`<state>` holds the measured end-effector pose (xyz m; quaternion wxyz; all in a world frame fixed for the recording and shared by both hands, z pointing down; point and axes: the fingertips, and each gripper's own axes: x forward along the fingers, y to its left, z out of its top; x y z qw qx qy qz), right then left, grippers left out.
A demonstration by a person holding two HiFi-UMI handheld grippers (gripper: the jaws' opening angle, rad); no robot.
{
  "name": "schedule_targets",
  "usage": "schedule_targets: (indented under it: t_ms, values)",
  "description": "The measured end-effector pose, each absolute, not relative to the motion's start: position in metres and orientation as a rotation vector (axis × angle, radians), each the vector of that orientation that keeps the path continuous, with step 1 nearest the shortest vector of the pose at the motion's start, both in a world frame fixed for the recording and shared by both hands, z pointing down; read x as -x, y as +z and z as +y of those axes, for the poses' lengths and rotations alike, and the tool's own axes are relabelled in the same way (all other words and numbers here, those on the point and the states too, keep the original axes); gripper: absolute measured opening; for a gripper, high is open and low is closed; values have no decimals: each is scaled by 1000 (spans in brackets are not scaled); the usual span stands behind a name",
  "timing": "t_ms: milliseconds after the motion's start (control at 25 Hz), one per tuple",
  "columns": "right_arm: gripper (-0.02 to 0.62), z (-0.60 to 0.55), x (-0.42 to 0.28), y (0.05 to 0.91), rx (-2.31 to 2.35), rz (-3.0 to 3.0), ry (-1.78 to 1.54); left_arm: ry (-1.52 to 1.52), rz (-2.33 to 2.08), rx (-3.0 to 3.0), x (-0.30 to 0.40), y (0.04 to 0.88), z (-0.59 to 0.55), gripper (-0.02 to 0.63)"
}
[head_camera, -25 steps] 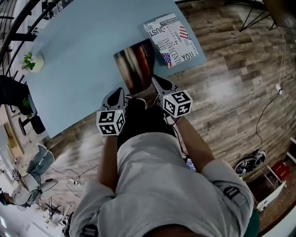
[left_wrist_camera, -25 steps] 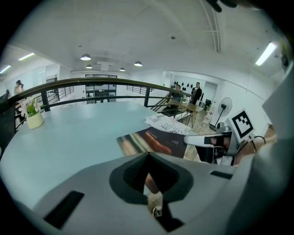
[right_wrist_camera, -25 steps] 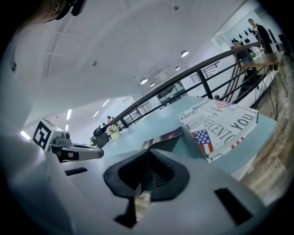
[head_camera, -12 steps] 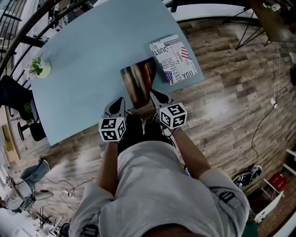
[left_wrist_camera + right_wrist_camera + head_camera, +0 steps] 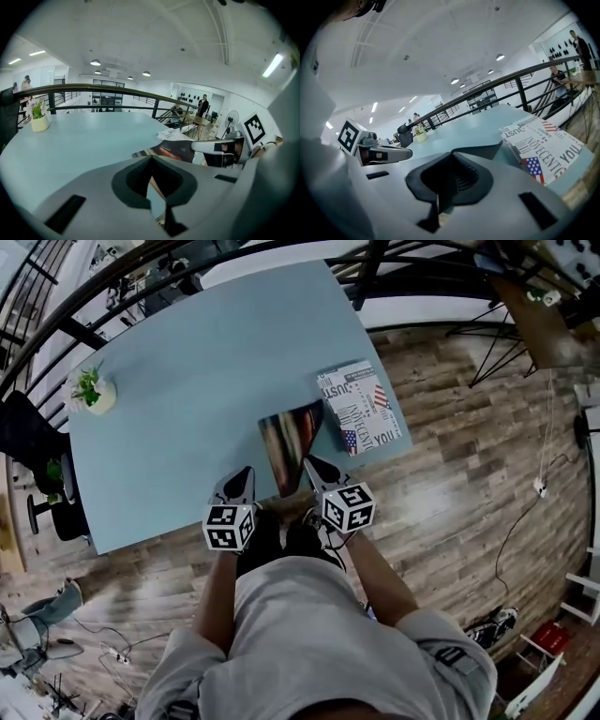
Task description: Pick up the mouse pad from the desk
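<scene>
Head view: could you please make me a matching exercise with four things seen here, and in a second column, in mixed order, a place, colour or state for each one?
Things
1. potted plant
2. mouse pad
3. printed booklet
4. table

Descriptions
A. light blue
B. lies flat by the table's right edge
C. clamped at its edge by the right gripper
D. stands near the table's left corner

Pairs: 1-D, 2-C, 3-B, 4-A
</scene>
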<state>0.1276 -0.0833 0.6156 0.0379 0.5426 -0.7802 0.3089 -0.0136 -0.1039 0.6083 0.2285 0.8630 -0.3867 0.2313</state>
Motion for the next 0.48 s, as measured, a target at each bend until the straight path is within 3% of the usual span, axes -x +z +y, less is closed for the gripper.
schedule_targets:
  t_ms: [480]
  values:
    - [17, -124, -93, 578, -1662, -2416, 863, 525, -1080, -2420, 47, 575, -141, 12]
